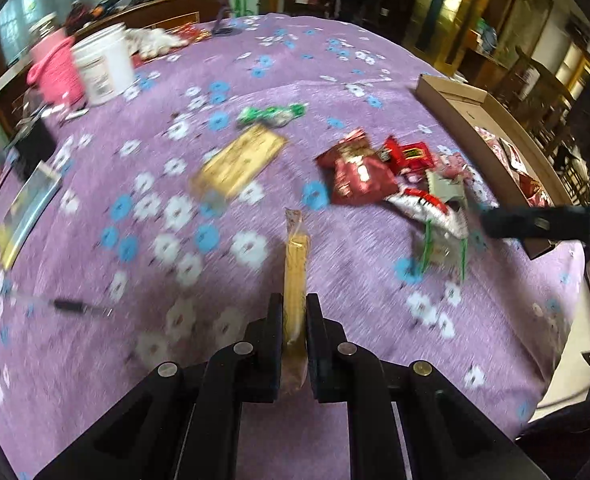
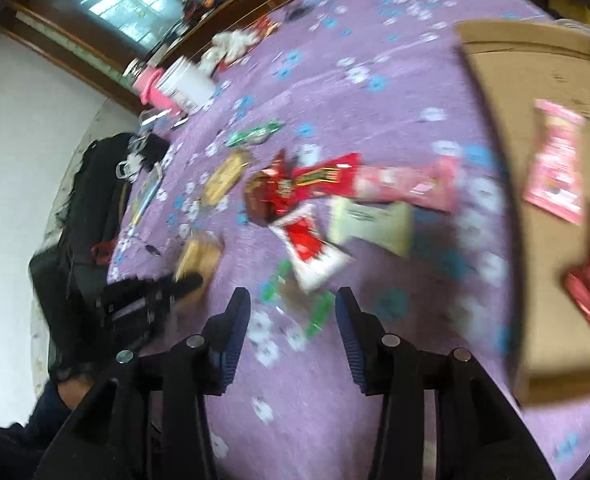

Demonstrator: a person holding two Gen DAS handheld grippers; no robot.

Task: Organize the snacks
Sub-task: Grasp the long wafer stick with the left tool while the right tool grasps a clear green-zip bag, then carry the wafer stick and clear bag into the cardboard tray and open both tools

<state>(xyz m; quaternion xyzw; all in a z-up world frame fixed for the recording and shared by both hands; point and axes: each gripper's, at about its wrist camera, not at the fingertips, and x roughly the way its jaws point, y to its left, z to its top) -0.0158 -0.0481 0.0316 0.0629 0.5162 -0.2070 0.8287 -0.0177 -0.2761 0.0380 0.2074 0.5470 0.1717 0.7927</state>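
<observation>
My left claw grips a yellow snack packet; my right claw hangs open, empty, left of the cardboard box.

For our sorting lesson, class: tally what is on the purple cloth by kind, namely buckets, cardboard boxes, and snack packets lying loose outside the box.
Buckets: 2
Cardboard boxes: 1
Loose snack packets: 8
Total: 11
Not counted: the yellow packet gripped in the left tool.
</observation>
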